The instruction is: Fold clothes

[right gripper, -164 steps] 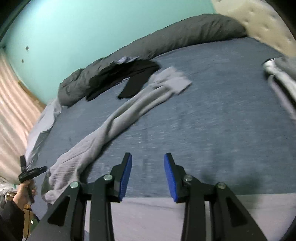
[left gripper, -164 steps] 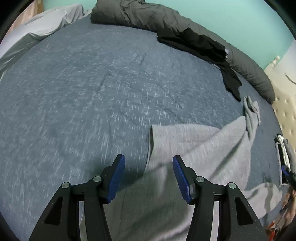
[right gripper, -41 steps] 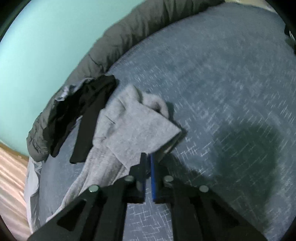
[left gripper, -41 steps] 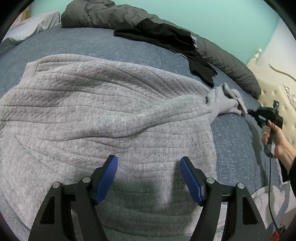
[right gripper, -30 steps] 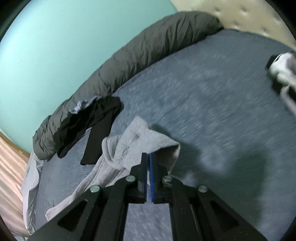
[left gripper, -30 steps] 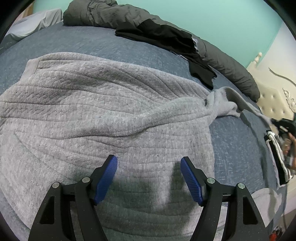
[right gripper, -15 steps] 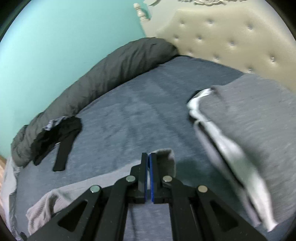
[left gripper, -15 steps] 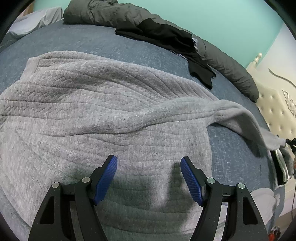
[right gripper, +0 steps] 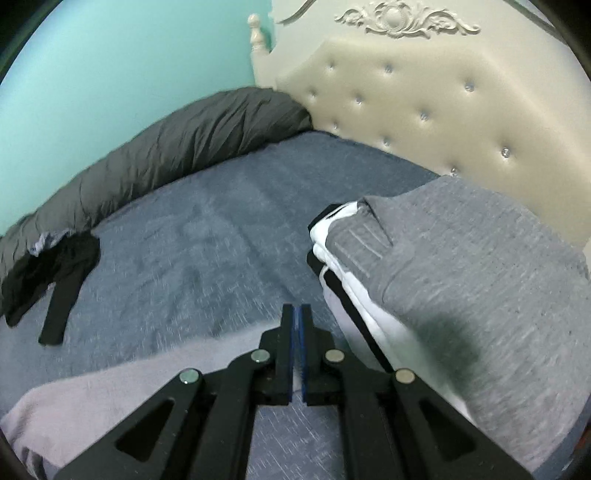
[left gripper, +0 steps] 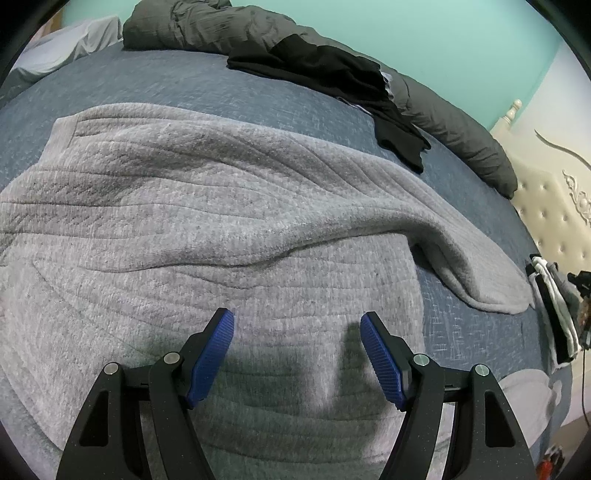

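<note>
I am working on the sweater (left gripper: 229, 229), a grey knit lying spread across the blue bed (left gripper: 229, 88) and filling the centre and left of the left wrist frame. Its sleeve (left gripper: 476, 266) is running toward the right edge of that frame, laid flat with the cuff resting on the bed; in the right wrist frame the same sleeve (right gripper: 129, 384) is showing at lower left, beneath and behind the fingers.

Step in hand, as I judge it: I am laying the garment out flat, with the sleeve stretched sideways, ahead of the first fold.

The left gripper (left gripper: 297, 350) is hovering released over the sweater's lower body, jaws wide, nothing between them. The right gripper (right gripper: 296, 325) is clenched, pads almost meeting; I cannot tell whether it is pinching the cuff, as no cloth is showing between the pads.

Next move, in my judgement: I am planning to re-grip the cuff and carry the sleeve across the body, while the left gripper pins or lifts the hem. Loose knit is likely to drag and wrinkle, so a low, slow carry is advisable.

Containers: none are in view. A folded pile (right gripper: 443, 280), grey over white and black, is sitting at right by the headboard (right gripper: 424, 103). A black garment (left gripper: 332, 77) is lying at upper centre against the dark duvet (left gripper: 192, 26).
</note>
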Motion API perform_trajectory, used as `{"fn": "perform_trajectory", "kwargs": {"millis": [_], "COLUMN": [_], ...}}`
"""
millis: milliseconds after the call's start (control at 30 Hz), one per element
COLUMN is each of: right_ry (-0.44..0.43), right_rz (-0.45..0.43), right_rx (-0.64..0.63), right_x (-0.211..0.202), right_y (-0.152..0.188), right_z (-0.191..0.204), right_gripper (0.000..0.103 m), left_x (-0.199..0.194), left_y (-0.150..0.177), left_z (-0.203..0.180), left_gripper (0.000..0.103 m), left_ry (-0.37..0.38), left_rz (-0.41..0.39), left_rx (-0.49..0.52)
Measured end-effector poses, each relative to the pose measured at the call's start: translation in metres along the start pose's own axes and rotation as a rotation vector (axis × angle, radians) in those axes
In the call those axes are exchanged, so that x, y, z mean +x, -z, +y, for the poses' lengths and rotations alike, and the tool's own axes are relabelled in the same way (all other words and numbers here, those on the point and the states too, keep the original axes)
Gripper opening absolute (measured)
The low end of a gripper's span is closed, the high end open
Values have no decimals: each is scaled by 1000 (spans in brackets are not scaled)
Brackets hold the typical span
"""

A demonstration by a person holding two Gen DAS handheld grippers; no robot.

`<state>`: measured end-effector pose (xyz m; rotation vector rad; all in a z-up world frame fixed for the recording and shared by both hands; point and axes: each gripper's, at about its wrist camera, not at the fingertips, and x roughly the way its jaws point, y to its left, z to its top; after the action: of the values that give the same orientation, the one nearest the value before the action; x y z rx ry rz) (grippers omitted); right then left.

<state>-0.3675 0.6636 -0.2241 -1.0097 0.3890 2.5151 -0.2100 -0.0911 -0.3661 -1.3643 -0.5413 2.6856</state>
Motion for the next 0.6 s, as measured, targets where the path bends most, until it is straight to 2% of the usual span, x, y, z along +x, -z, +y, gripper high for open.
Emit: {"fn": "perform_trajectory", "kwargs": {"millis": [133, 300, 400, 533, 600], "right_ry": [-43, -72, -130, -225, -272], "right_rz": [68, 146, 187, 237, 263], "right_rx": [-22, -16, -13, -42, -45], "right_x": [14, 31, 36, 43, 44], "right_y": [9, 27, 41, 63, 74], "right_z": [7, 12, 24, 50, 64], "right_gripper": [5, 13, 16, 40, 42], "left_x": [-1, -2, -4, -11, -16], "left_y": [1, 0, 0, 1, 0], "left_z": [1, 2, 0, 5, 10], "left_gripper": [75, 75, 75, 75, 75], "left_ry": [0, 4, 4, 20, 30], "left_rz": [1, 2, 5, 7, 8], "left_rx": [2, -6, 3, 0, -15]}}
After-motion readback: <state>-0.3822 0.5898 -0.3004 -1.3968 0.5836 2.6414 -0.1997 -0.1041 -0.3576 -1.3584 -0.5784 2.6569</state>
